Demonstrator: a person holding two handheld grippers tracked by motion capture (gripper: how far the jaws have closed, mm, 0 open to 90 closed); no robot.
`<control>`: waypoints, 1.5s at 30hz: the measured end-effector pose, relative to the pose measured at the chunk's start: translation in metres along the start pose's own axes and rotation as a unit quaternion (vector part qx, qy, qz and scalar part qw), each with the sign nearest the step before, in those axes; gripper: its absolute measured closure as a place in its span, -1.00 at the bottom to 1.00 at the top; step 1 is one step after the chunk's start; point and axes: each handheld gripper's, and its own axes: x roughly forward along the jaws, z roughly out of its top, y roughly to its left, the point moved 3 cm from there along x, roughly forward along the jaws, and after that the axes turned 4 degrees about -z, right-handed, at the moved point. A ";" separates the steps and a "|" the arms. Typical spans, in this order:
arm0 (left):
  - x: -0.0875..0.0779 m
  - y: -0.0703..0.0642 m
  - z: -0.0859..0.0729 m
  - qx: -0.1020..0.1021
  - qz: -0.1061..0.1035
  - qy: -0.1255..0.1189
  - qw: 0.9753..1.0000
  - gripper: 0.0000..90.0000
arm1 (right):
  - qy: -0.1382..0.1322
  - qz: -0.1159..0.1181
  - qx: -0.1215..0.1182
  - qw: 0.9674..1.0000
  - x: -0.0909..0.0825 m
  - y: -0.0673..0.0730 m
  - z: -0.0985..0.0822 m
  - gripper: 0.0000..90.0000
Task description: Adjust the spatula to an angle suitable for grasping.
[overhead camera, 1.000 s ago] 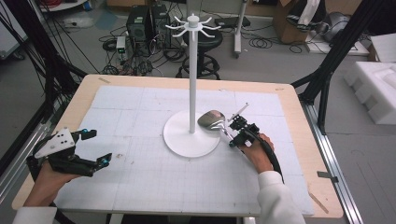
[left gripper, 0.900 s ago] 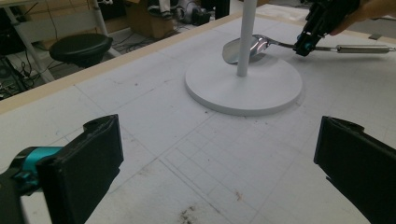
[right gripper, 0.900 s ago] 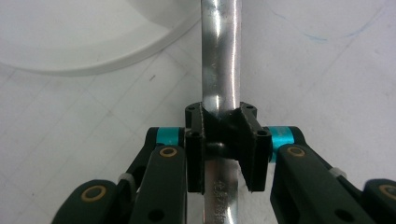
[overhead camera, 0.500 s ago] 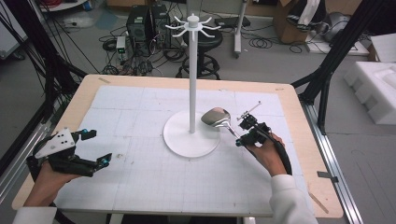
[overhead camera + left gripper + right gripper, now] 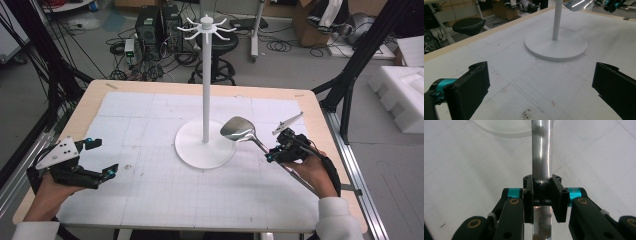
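Note:
A white hook stand rises from a round base at the table's middle. My right gripper is shut on the handle of a steel spatula, whose shiny head hovers over the base's right edge. The right gripper view shows the jaws clamped around the round handle, with the base beyond. My left gripper is held open near the table's left front, nothing between its jaws. The left gripper view faces the stand base and the spatula head.
A white gridded mat covers the wooden table. Black frame legs stand at the right, white foam blocks lie on the floor beyond, and a stool and cables sit behind the table.
My right gripper has carried the spatula a little to the right, away from the stand's pole. The left gripper has stayed where it was.

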 end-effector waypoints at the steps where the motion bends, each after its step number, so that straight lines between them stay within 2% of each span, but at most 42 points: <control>1: 0.000 0.000 0.000 0.000 0.001 -0.002 1.000 -0.96 | -0.004 0.003 -0.005 1.000 -0.002 0.002 -0.001 0.67; 7: 0.000 -0.001 0.001 0.001 0.001 -0.002 1.000 -0.96 | -0.019 0.034 -0.044 0.998 -0.008 0.015 -0.005 0.67; 15: -0.002 -0.001 0.003 0.000 -0.005 -0.008 1.000 -0.96 | -0.015 0.058 -0.098 0.993 -0.005 0.038 0.005 0.67; 16: -0.003 -0.001 0.003 0.001 -0.007 -0.010 1.000 -0.96 | -0.013 0.061 -0.111 0.992 -0.004 0.043 0.010 0.67; 20: -0.004 -0.002 0.004 0.001 -0.013 -0.013 1.000 -0.96 | -0.012 0.073 -0.128 0.989 0.000 0.056 0.022 0.67; 31: -0.006 -0.003 0.008 0.009 -0.016 -0.012 1.000 -0.96 | 0.002 0.104 -0.185 0.977 0.026 0.089 0.051 0.67; 37: -0.006 -0.003 0.009 0.011 -0.015 -0.013 1.000 -0.96 | 0.005 0.117 -0.200 0.973 0.035 0.102 0.064 0.67; 39: -0.005 -0.004 0.009 0.011 -0.016 -0.013 1.000 -0.96 | -0.002 0.114 -0.202 0.973 0.038 0.104 0.069 0.67; 41: -0.005 -0.004 0.009 0.012 -0.017 -0.013 1.000 -0.96 | -0.005 0.123 -0.201 0.972 0.041 0.108 0.073 0.67; 45: -0.006 -0.004 0.010 0.014 -0.016 -0.014 1.000 -0.96 | -0.006 0.126 -0.210 0.970 0.046 0.114 0.081 0.67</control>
